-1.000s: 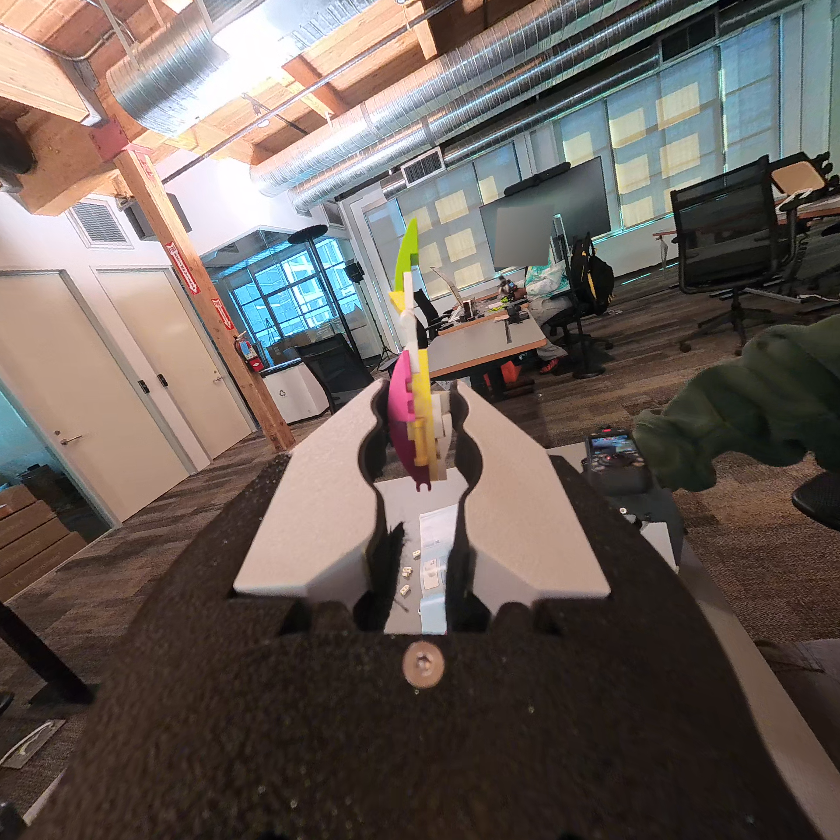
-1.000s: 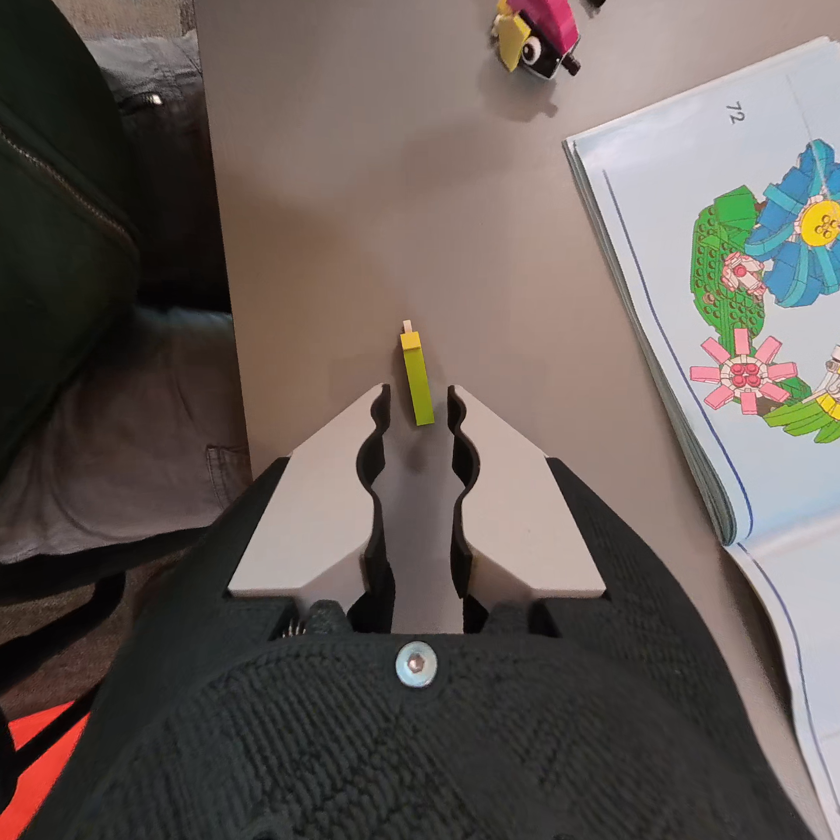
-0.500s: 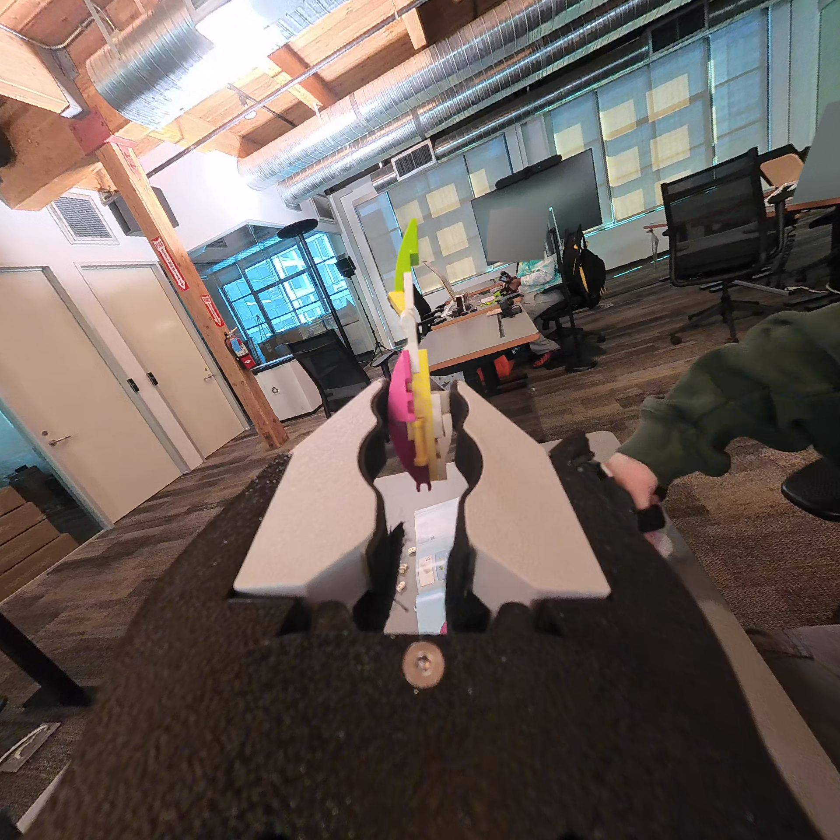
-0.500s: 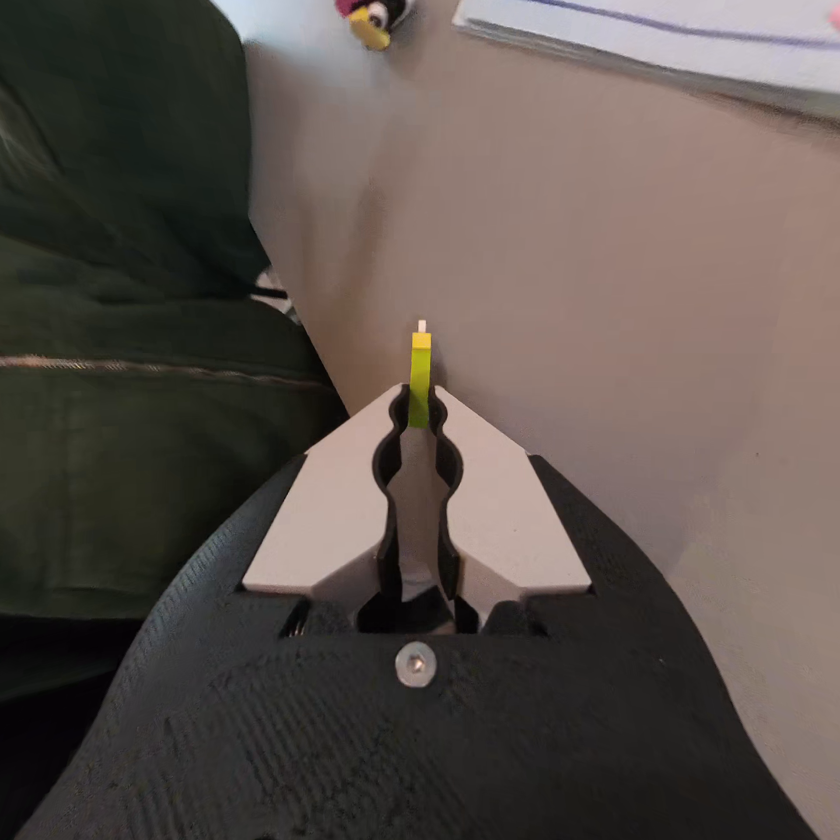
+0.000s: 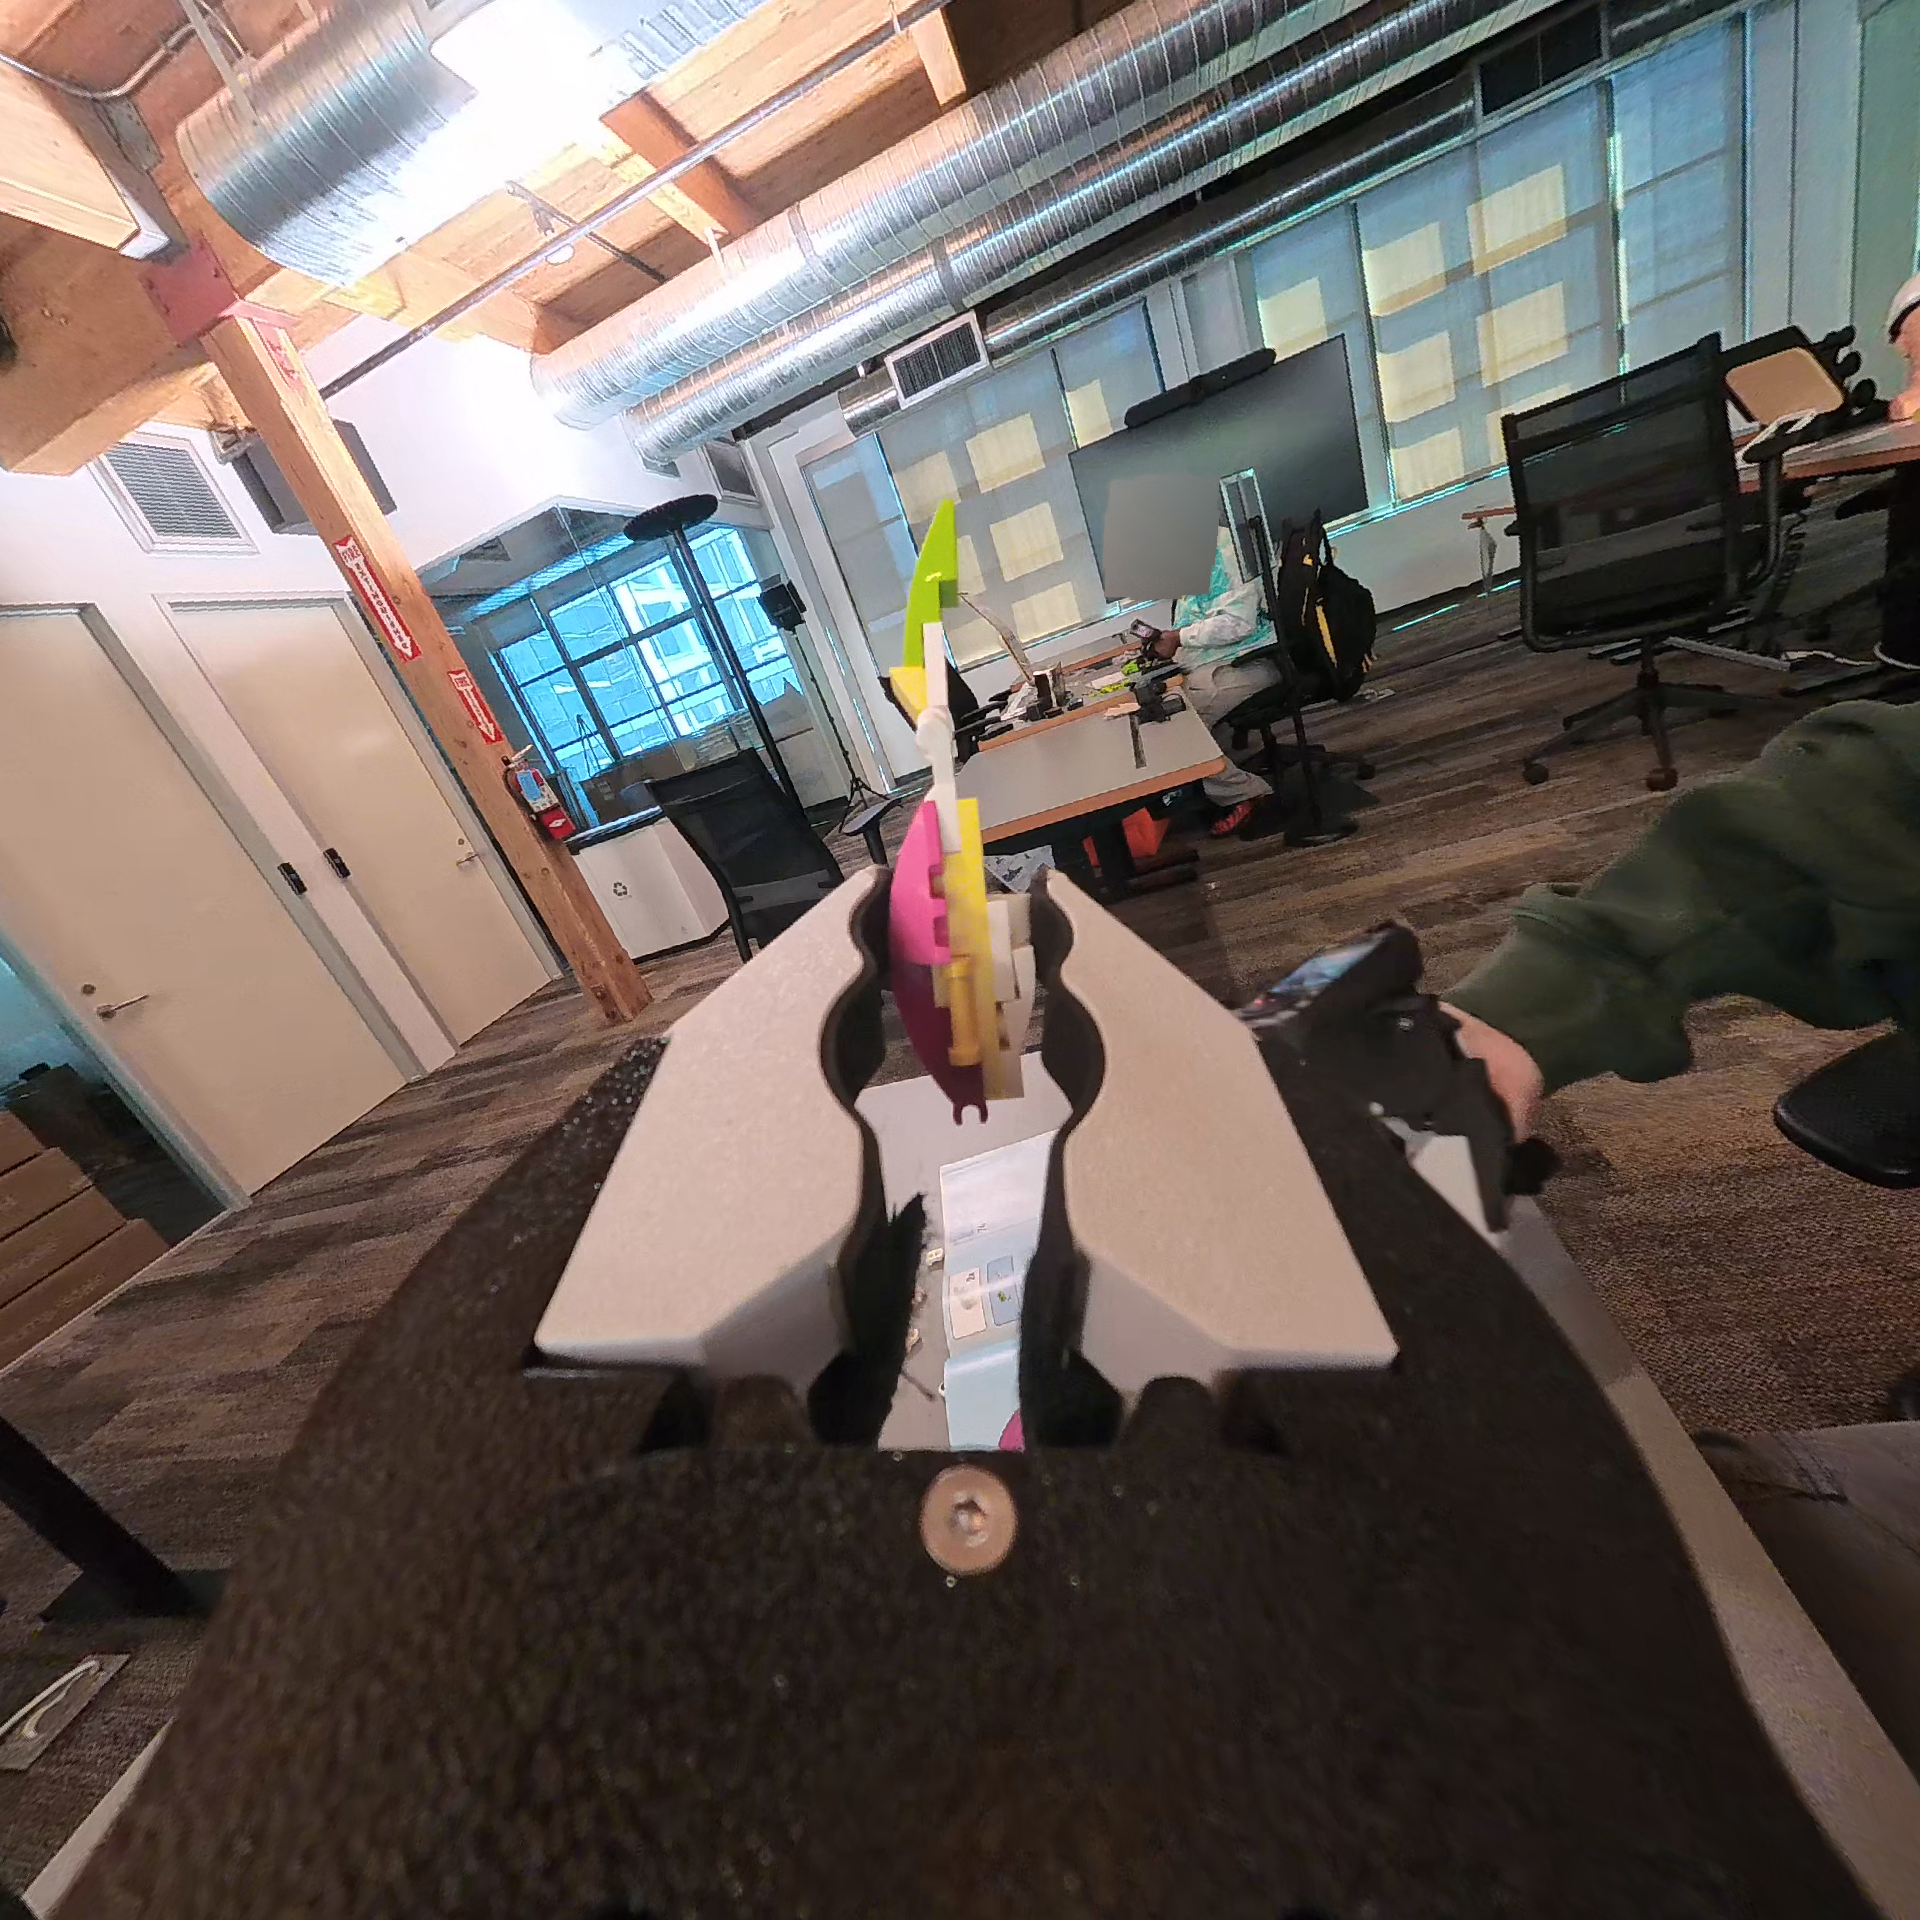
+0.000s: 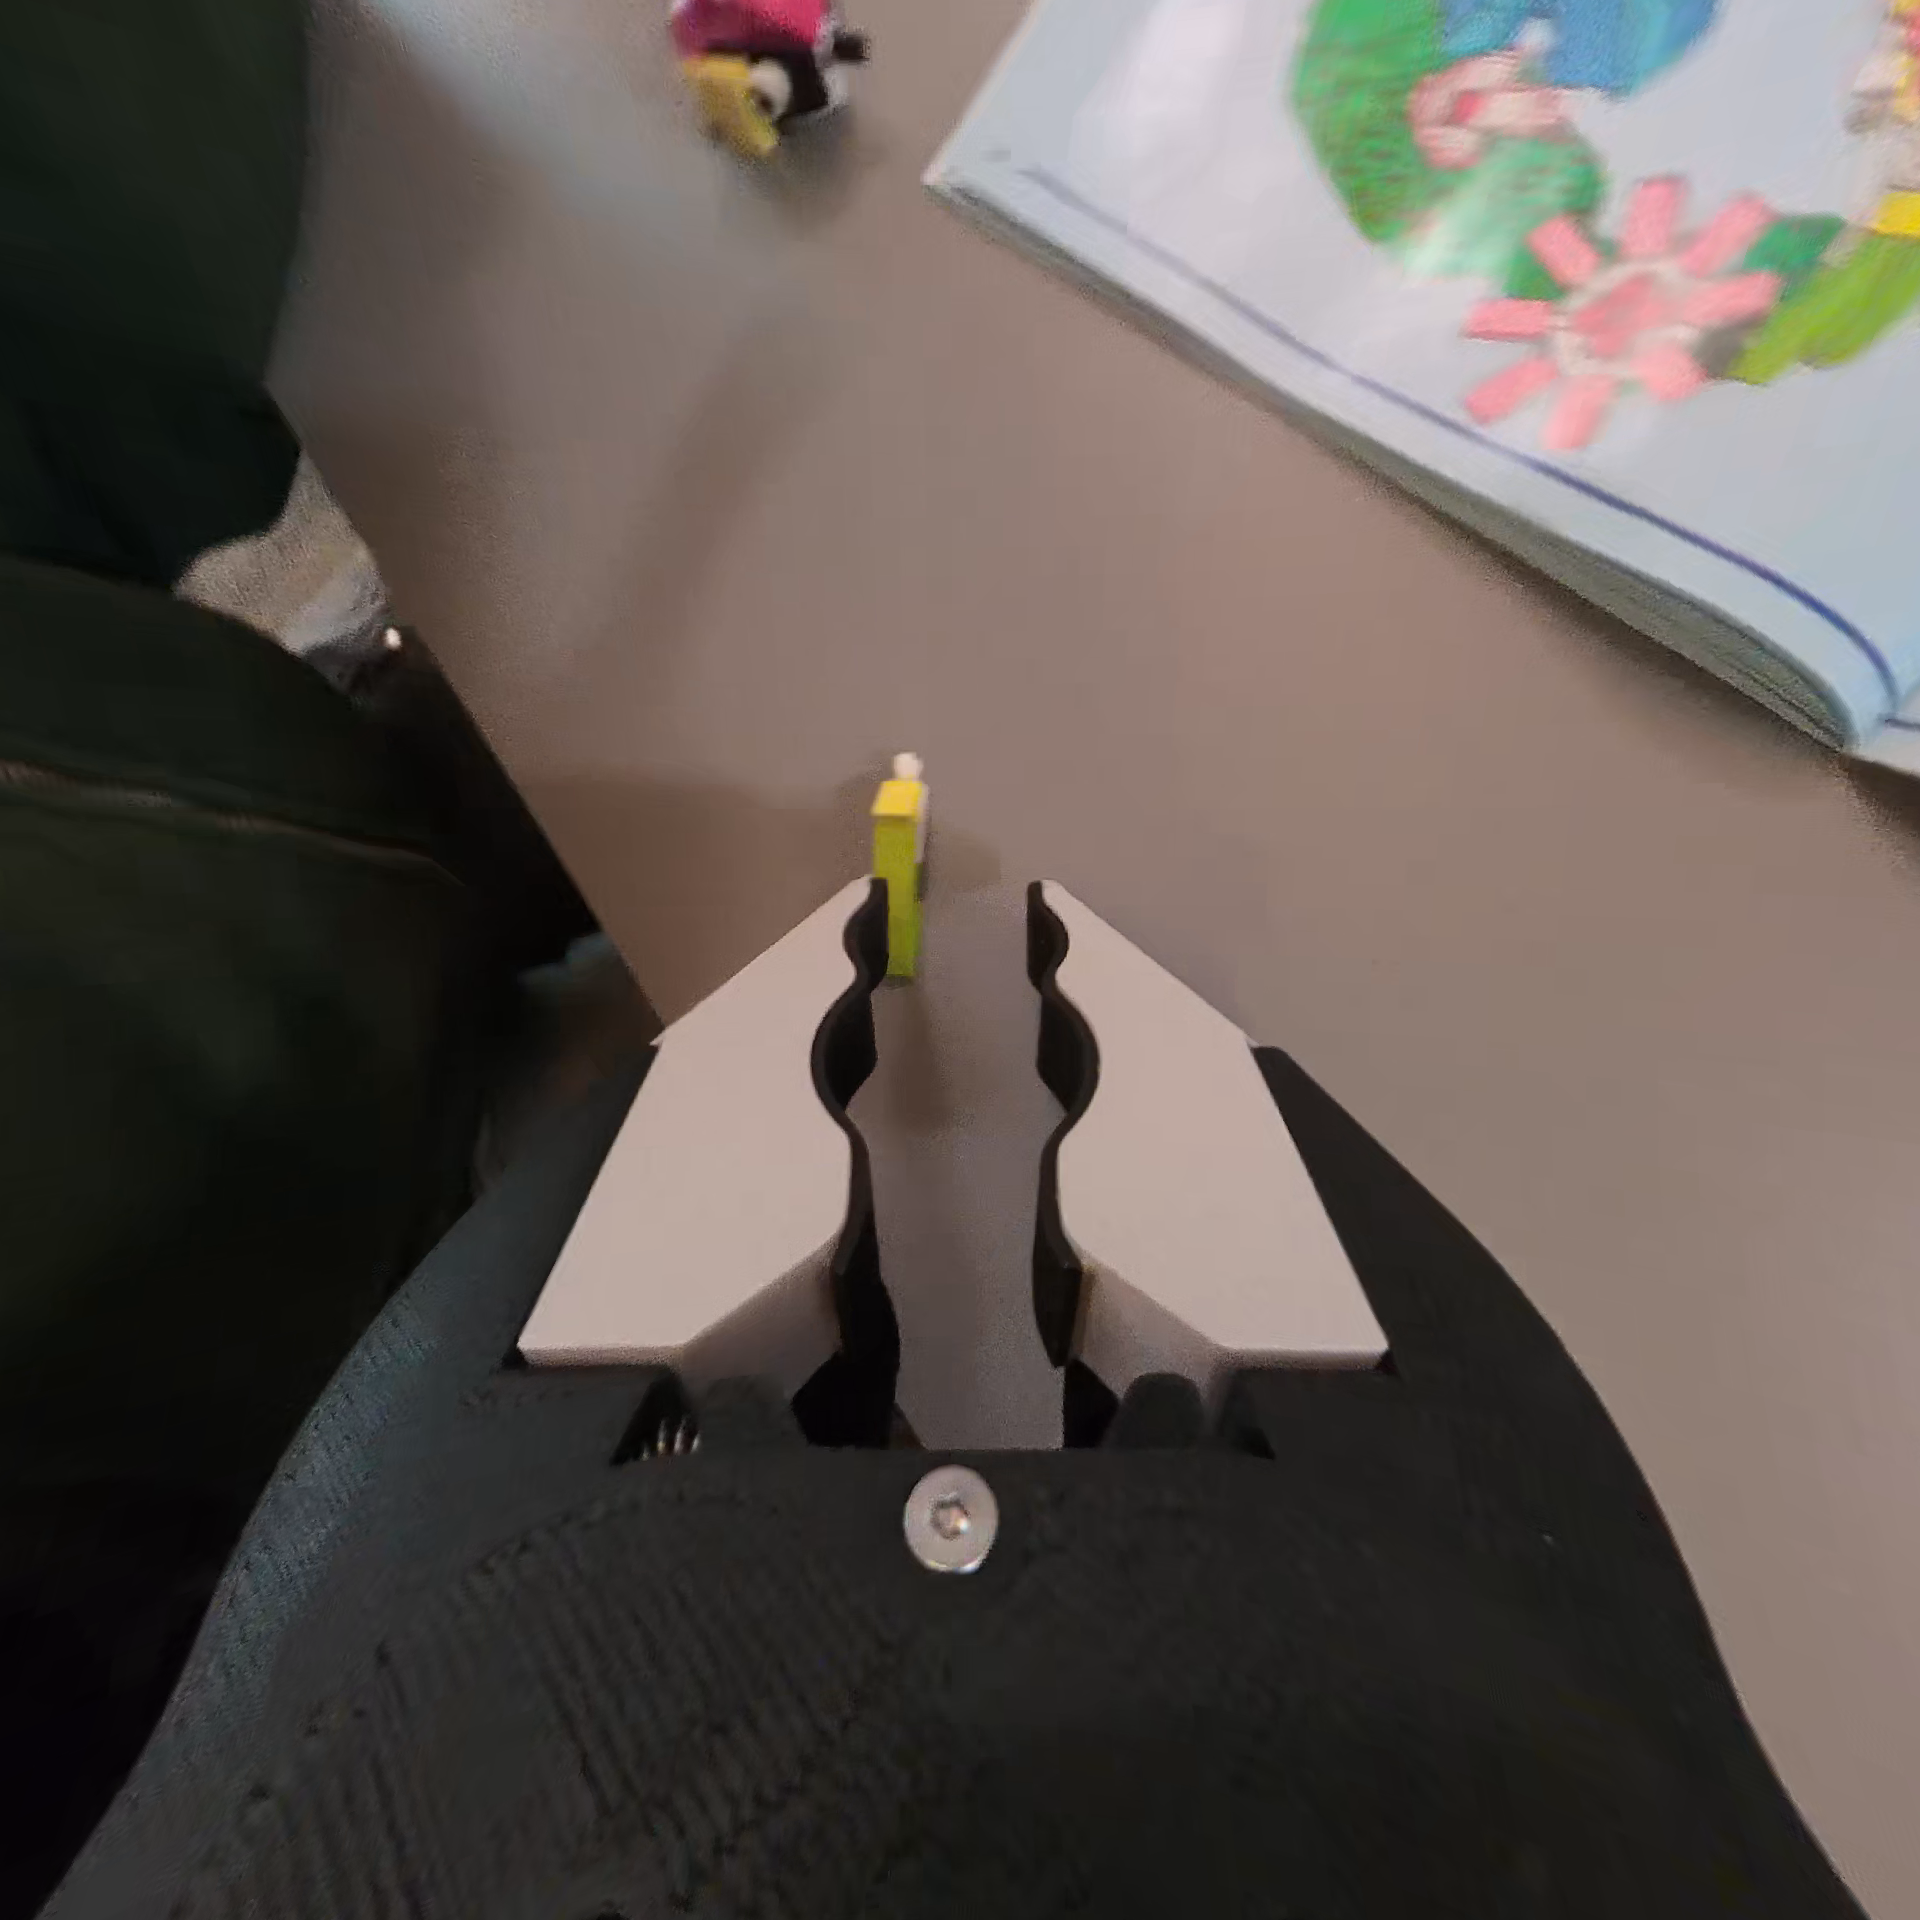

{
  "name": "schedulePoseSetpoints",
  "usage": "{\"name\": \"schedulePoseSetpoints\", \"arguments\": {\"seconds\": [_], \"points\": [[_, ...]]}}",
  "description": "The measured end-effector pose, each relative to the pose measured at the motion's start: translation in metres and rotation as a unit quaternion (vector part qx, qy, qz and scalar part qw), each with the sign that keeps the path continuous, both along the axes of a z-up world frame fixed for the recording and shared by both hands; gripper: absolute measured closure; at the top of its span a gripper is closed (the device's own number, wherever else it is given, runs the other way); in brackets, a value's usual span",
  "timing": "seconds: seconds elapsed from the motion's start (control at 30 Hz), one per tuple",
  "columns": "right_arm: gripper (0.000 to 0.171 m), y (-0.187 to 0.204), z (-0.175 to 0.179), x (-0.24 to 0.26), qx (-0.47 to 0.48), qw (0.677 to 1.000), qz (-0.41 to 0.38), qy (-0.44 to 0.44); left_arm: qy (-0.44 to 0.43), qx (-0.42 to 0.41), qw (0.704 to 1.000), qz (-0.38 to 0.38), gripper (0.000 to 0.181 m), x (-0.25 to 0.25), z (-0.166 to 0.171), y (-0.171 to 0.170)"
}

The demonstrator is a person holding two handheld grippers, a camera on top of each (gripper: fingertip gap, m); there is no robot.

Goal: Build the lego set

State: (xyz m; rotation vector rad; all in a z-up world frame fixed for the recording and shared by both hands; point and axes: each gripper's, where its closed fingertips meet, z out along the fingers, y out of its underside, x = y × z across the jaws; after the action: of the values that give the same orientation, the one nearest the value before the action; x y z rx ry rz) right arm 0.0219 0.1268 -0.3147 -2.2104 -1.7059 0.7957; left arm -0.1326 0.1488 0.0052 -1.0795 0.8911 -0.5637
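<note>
My left gripper is shut on a lego assembly of magenta, yellow and white parts with a lime green tip. It holds the assembly upright in the air above the table. My right gripper is open just above the grey table. A small lime green lego piece with a white end sits between the fingertips, against the left finger's inner pad. I cannot tell whether it rests on the table. The right gripper also shows in the left wrist view, held by a hand in a green sleeve.
An open instruction booklet lies at the upper right of the table. A small magenta, black and yellow lego bird head lies at the far side. The table's edge and a person's dark green clothing are at the left. Tip to tip, the grippers are about 35 centimetres apart.
The right gripper closed on the lime piece half a second ago and has now opened, leaving the piece against its left finger. The view has swung back toward the booklet. The left gripper keeps hold of the assembly.
</note>
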Motion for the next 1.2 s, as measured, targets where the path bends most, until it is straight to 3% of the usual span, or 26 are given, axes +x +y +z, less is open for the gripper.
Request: {"name": "schedulePoseSetpoints", "arguments": {"seconds": [0.1,0.23,0.37,0.5,0.67,1.03,1.13,1.2], "points": [[0.144,-0.01,-0.008,0.001,0.052,0.998,0.03,-0.016,0.002,-0.001,1.0,-0.001,0.157,0.001,-0.001,0.0],[0.165,-0.011,-0.01,0.0,0.093,0.995,0.025,-0.011,0.002,-0.002,1.0,-0.002,0.157,0.001,-0.001,0.001],[0.165,-0.019,-0.004,0.0,-0.095,0.991,-0.088,0.025,0.003,-0.004,1.0,-0.004,0.157,0.002,-0.002,0.001],[0.165,-0.02,-0.003,0.01,-0.304,0.929,-0.205,0.04,0.005,-0.002,1.0,-0.006,0.157,0.003,-0.002,-0.001],[0.165,-0.014,-0.009,0.025,-0.367,0.898,-0.241,0.036,0.009,-0.009,1.0,-0.006,0.157,0.004,-0.004,0.0],[0.16,0.009,-0.008,0.045,-0.23,0.938,-0.26,0.02,0.021,-0.013,1.0,-0.012,0.157,0.01,-0.007,-0.001],[0.145,0.019,-0.003,0.043,-0.133,0.963,-0.234,0.028,0.023,-0.013,1.0,-0.012,0.157,0.011,-0.007,-0.002],[0.138,0.016,0.004,0.034,-0.011,0.987,-0.156,0.038,0.024,-0.013,1.0,-0.012,0.157,0.011,-0.007,-0.002]]}}
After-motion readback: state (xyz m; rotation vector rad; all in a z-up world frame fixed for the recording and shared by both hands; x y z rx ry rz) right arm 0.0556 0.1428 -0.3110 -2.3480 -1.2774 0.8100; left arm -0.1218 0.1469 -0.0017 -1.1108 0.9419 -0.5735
